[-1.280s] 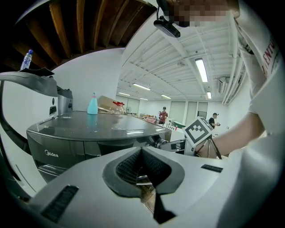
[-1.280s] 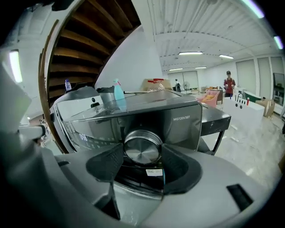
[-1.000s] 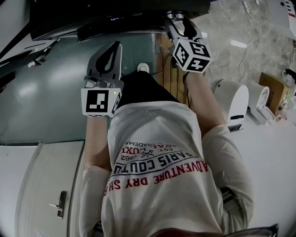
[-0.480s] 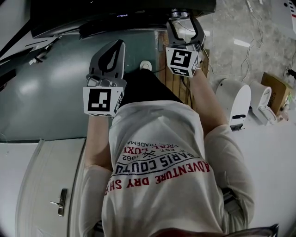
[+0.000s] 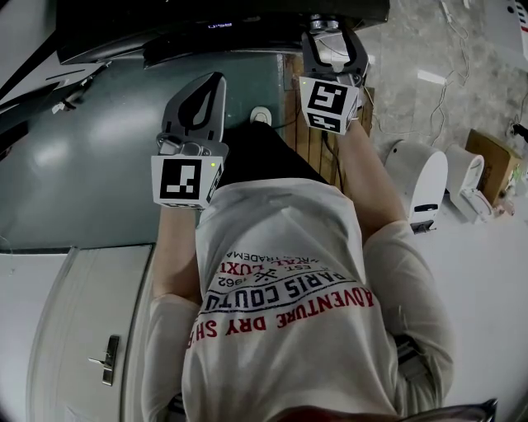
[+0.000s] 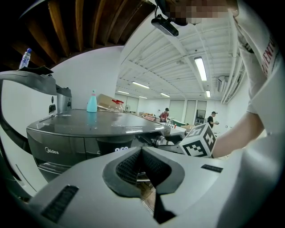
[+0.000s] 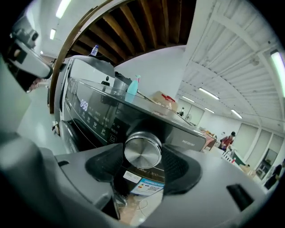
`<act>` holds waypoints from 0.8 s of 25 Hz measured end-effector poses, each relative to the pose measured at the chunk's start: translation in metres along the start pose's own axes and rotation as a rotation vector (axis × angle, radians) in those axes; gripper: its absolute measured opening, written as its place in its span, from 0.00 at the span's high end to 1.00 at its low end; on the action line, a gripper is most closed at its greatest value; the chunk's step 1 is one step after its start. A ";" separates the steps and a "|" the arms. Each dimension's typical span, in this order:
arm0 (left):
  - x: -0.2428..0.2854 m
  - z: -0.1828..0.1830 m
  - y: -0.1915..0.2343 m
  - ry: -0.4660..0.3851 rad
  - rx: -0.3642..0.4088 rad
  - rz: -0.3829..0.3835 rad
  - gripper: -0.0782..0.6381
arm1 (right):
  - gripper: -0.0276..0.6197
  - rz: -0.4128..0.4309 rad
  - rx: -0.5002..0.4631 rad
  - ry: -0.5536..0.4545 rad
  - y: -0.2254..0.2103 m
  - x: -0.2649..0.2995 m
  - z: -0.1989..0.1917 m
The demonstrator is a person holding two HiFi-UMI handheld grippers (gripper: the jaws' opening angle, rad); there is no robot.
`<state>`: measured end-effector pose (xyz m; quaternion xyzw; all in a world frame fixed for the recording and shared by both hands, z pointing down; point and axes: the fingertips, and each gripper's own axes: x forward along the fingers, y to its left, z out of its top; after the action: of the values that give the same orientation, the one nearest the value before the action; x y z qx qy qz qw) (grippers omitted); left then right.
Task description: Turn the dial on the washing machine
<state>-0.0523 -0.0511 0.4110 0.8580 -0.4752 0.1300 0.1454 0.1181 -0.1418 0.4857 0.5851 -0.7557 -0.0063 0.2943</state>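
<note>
Brushed metal dial (image 7: 142,151), glossy washing machine (image 5: 82,157) top, ribbed matt jaws

Bottle (image 7: 132,91) atop machine (image 7: 102,111) — dial (image 7: 142,151) on front

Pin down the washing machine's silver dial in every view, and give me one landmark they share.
Head view: dial at the top edge, right of centre.
Left gripper view: dial small, just right of centre.
Right gripper view: dial large, at the centre, slightly low.
Shared landmark: the machine's lit display, left of the dial in all three.
</note>
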 end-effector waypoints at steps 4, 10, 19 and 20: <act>0.000 0.001 0.002 -0.003 0.003 0.003 0.87 | 0.52 0.036 0.114 0.012 -0.001 0.001 0.001; 0.002 0.002 0.001 -0.006 0.008 0.001 0.87 | 0.52 0.078 0.319 0.028 -0.009 0.001 -0.006; 0.007 0.003 -0.006 -0.001 0.024 -0.018 0.87 | 0.52 0.122 0.393 -0.010 -0.010 -0.001 -0.006; 0.008 0.002 -0.006 0.000 0.024 -0.018 0.87 | 0.52 0.119 0.362 -0.020 -0.010 -0.002 -0.004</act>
<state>-0.0423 -0.0551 0.4112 0.8638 -0.4659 0.1345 0.1364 0.1288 -0.1416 0.4846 0.5827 -0.7805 0.1415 0.1766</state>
